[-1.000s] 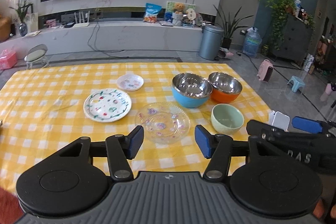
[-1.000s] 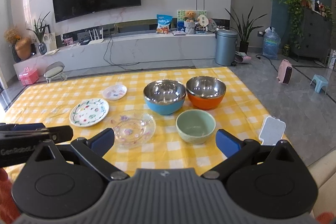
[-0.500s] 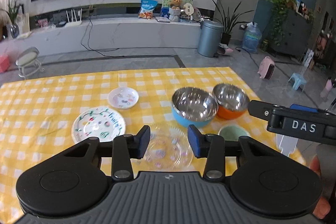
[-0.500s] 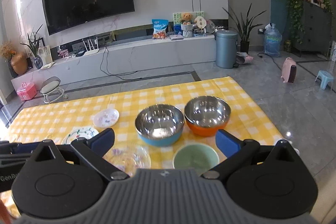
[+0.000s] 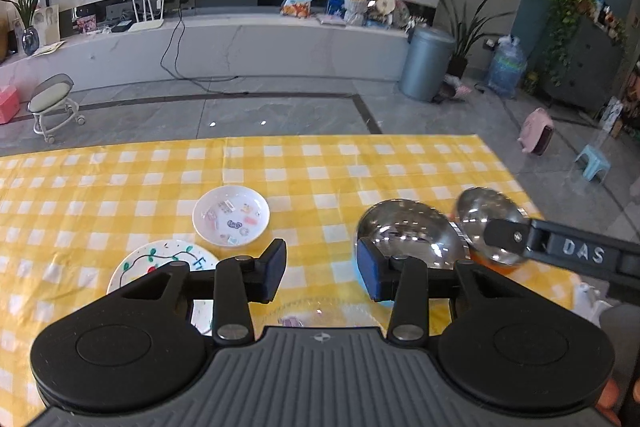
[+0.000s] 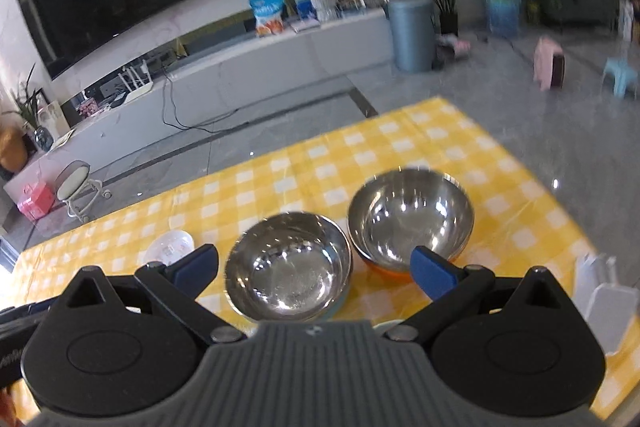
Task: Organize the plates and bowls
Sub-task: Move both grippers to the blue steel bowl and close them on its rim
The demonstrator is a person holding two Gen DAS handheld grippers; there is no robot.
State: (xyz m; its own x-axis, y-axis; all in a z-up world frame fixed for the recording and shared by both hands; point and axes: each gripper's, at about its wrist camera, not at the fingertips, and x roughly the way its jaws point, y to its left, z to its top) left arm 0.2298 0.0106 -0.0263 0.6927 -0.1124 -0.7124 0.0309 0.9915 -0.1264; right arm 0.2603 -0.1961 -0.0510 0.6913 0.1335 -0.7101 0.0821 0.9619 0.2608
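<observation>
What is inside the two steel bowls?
Nothing visible: the blue bowl and the orange bowl show only bare reflective steel. The orange bowl's near rim is covered by the right gripper.

My left gripper (image 5: 321, 273) hangs above the yellow checked tablecloth (image 5: 120, 187) with its jaws partly apart and nothing between them. Past it sits a small white dish (image 5: 231, 215), with a painted plate (image 5: 160, 263) nearer and to the left. To the right stand two steel bowls, the blue-sided one (image 5: 408, 235) and the orange-sided one (image 5: 488, 215). My right gripper (image 5: 560, 251) reaches in over the orange-sided one.
</observation>
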